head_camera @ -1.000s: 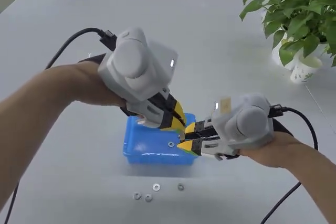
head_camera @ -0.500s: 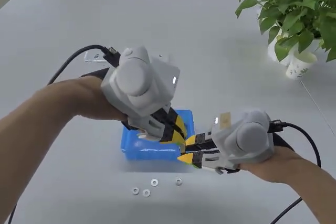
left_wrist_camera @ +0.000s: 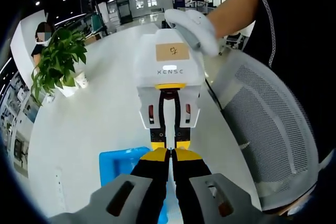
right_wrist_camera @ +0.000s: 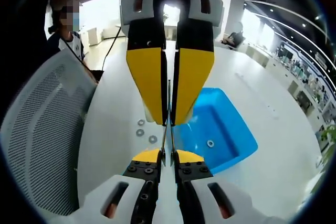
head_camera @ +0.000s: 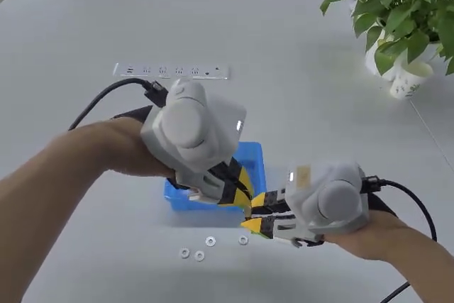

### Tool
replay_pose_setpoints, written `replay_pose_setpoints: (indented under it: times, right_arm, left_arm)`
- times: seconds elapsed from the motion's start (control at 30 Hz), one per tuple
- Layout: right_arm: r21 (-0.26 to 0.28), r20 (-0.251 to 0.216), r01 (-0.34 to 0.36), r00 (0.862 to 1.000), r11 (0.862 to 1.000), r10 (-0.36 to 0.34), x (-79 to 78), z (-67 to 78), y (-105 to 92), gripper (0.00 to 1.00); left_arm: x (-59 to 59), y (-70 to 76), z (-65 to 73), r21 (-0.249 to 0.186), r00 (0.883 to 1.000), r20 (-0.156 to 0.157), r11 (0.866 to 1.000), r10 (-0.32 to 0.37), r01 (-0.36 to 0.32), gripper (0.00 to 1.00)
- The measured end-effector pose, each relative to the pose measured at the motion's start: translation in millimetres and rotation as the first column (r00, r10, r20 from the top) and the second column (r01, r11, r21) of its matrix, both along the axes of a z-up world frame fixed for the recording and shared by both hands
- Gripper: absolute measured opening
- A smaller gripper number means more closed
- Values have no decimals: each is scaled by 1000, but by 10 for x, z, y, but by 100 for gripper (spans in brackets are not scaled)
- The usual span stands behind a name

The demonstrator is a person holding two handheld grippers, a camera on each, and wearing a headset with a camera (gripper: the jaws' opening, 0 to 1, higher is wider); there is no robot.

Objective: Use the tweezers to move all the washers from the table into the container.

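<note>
The tweezers (right_wrist_camera: 166,129) show in the right gripper view as a thin metal sliver running straight ahead. The right gripper (right_wrist_camera: 168,157) has its jaws drawn in to a narrow slit on the near end, and the left gripper (right_wrist_camera: 169,121), coming in from the far side, pinches the same sliver between its yellow pads; both look closed on it. Whether the tweezer tips themselves hold anything I cannot tell.

In the head view, 4 washers (head_camera: 199,255) lie loose on the table (head_camera: 319,69) just near of the grippers: 3 in a small cluster to the left and 1 apart to the right. The blue container (head_camera: 250,157) sits just beyond them, partly under the left gripper, and 1 washer (right_wrist_camera: 210,143) rests on its floor.

These look like small, flat metal rings: light, stiff and not fragile, but slick and lying flush on a smooth top, so they should skate away from a clumsy nudge. The likely hold is across the rim, 1 tip through the hole and 1 outside, or a tip slid under the edge to tilt it up first. Squeezing hard could make one spring out, so a gentle, steady pinch seems wise.

Farther off lie a power strip (head_camera: 170,71) and, far right, a potted plant (head_camera: 397,5).
</note>
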State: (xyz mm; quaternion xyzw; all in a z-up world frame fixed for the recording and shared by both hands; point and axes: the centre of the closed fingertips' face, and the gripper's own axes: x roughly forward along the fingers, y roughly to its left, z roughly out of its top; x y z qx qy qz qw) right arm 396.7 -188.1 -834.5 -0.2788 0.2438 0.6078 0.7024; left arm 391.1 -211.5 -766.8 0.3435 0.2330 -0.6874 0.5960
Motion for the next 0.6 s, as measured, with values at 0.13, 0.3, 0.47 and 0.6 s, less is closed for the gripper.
replay_pose_setpoints:
  times: [0.13,0.3,0.47,0.6]
  right_arm:
    - [-1,-6,-1,1000,1000,1,-16,-35,4,11]
    - [1,-18,-3,1000,1000,3,-44,-84,23,12]
    - [1,-32,-7,999,1000,7,-74,-135,37,12]
    - [1,-40,-8,999,1000,8,-89,-170,40,12]
  left_arm:
    - [-16,7,-40,3,1000,-2,1000,-2,2,6]
    - [-36,21,-86,7,1000,-11,1000,-1,1,6]
    - [-51,30,-139,14,1000,-20,1000,-4,4,6]
    - [-65,30,-168,17,1000,-28,1000,-5,5,6]
